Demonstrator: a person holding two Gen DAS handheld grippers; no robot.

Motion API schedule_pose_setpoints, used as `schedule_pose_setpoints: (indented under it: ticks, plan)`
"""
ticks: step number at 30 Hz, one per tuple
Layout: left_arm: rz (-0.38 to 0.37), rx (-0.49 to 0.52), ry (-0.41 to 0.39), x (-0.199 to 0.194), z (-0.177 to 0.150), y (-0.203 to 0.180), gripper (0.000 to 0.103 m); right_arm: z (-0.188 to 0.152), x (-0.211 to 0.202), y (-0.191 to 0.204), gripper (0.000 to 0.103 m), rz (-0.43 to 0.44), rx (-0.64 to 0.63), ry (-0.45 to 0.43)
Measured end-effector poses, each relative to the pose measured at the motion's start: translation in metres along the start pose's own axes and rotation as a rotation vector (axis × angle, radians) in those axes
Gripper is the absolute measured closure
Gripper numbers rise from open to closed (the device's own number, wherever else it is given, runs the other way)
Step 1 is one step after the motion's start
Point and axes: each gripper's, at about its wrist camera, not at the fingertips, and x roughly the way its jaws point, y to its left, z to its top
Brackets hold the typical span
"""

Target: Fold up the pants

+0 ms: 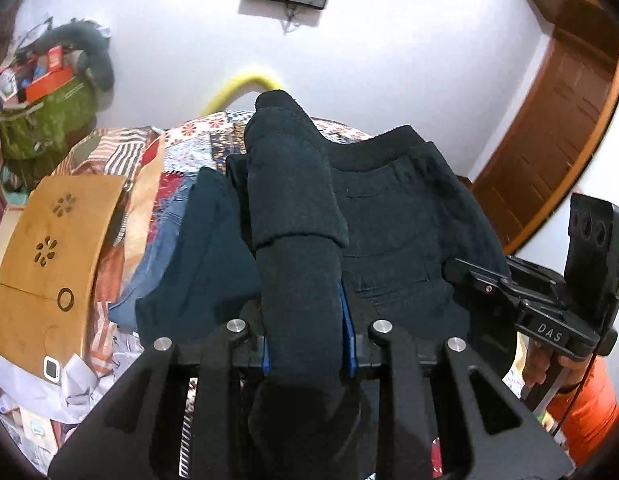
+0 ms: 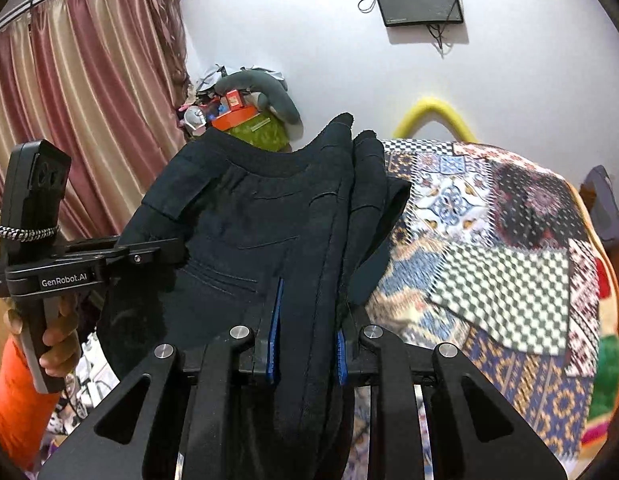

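The left gripper (image 1: 305, 344) is closing its blue pads (image 1: 346, 334) on a thick bunch of the dark pants (image 1: 393, 216), and the right gripper (image 2: 305, 356) is pinching another fold of the same pants (image 2: 249, 216). Both are holding the garment lifted over the patchwork bedspread (image 2: 489, 220). The cloth is looking soft, limp and rather heavy, so I think it will sag and slide; holding near the waistband (image 2: 261, 160) and seams seems safest. A green bag (image 1: 41, 120) by the wall is overflowing with an orange box (image 1: 49, 76) and clutter.
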Motion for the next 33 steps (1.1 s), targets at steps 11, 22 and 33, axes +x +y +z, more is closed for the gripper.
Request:
schedule_pose_setpoints:
  ticks: [11, 22, 33]
  plan:
    - [0.060, -0.112, 0.061, 0.085, 0.014, 0.083, 0.077, 0.003, 0.101, -0.007, 0.084, 0.000, 0.043, 0.051]
    - [0.140, -0.166, 0.195, 0.196, -0.013, 0.142, 0.077, -0.024, 0.190, -0.026, 0.084, -0.040, 0.102, 0.161]
    - [0.246, -0.142, 0.218, 0.200, -0.034, 0.144, 0.052, -0.049, 0.189, -0.040, 0.072, -0.092, 0.125, 0.264]
